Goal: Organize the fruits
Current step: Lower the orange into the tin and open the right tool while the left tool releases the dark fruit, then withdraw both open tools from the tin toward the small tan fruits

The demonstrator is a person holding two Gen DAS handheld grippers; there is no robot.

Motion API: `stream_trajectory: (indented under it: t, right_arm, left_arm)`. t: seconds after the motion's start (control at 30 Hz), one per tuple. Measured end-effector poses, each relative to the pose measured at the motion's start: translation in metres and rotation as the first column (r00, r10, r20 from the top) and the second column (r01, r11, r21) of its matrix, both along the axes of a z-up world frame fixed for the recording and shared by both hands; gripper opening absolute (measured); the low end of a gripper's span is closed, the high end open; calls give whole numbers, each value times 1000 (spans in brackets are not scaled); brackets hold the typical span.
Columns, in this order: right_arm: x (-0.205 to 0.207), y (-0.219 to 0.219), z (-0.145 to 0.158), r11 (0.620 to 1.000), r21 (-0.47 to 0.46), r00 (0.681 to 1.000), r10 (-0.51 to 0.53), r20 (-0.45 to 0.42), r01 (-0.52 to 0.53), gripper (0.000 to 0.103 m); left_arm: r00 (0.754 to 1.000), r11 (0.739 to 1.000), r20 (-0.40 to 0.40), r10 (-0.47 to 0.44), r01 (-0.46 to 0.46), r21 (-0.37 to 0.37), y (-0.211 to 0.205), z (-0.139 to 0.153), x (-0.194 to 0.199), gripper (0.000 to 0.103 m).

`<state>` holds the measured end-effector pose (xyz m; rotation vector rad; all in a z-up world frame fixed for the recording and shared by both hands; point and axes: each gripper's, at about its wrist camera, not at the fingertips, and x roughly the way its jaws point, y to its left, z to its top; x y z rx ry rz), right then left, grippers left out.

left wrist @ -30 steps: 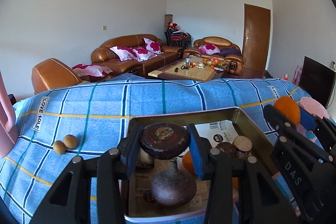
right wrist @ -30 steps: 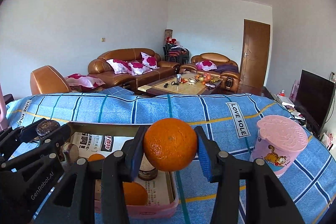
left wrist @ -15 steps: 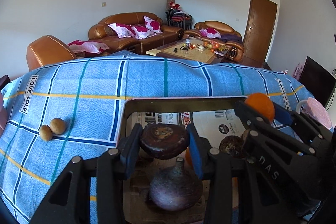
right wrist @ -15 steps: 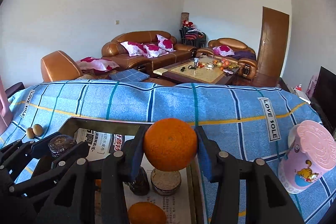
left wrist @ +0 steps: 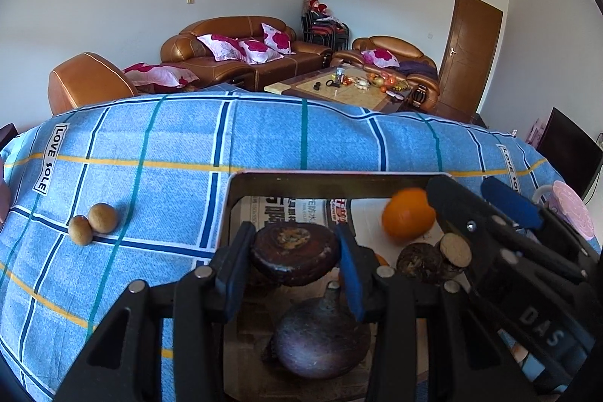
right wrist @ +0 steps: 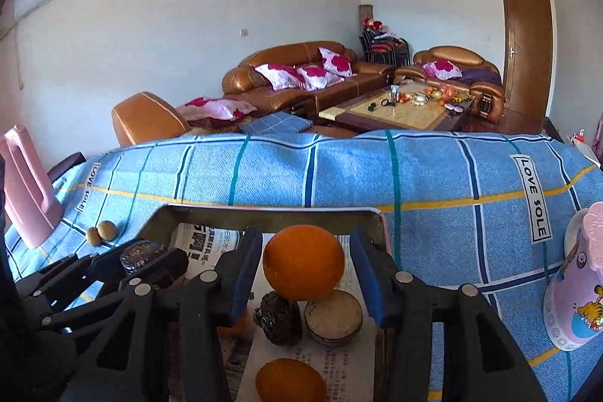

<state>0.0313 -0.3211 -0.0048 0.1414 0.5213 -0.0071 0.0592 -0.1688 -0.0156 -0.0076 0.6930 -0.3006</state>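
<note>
Your right gripper is parting its jaws, freeing the orange over the tray's far edge; your left gripper is clamping a dark fruit above the tray.

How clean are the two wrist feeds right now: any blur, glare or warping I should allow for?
Left wrist view: sharp except the orange, which is motion-smeared; dark fisheye corners; checked cloth lines bow. Right wrist view: crisp, orange evenly lit, same barrel warp, no glare.
</note>
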Motion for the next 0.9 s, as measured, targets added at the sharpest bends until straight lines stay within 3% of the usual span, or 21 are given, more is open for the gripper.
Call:
stream_trajectory:
  t: [0.03, 0.17, 0.27, 0.33, 0.5, 0.67, 0.77, 0.9]
  right_arm:
    - [-4, 1, 2, 1000, 4, 1000, -2, 27, 2, 74]
    - [-17, 4, 9, 998, -13, 993, -64, 97, 66, 76]
    - [-21, -2, 12, 992, -11, 986, -122, 109, 124, 76]
    - [-23, -5, 13, 987, -9, 980, -156, 121, 158, 76]
    - [-34, -14, 15, 978, 5, 967, -207, 149, 208, 76]
    - [-47, -11, 19, 954, -55, 935, -276, 223, 294, 77]
    - [-57, -7, 22, 935, -90, 913, -308, 269, 342, 83]
    - [-68, -3, 23, 935, -89, 911, -309, 272, 344, 85]
  left_arm:
    - [1000, 1000, 4, -2, 2, 2, -1, 1, -1, 45]
    - [999, 1000, 37, -8, 7, 25, -6, 4, -5, 48]
    - [995, 999, 95, -10, 5, 46, -10, 9, -14, 77]
    - [990, 998, 144, -1, -8, 58, -11, 14, -21, 103]
    - [973, 997, 233, -11, -8, 81, -15, 21, -35, 103]
    - [962, 995, 273, -6, -21, 94, -15, 24, -42, 103]
    - [958, 995, 288, -2, -27, 96, -14, 25, -45, 103]
    - [954, 994, 300, 7, -40, 101, -13, 26, -49, 103]
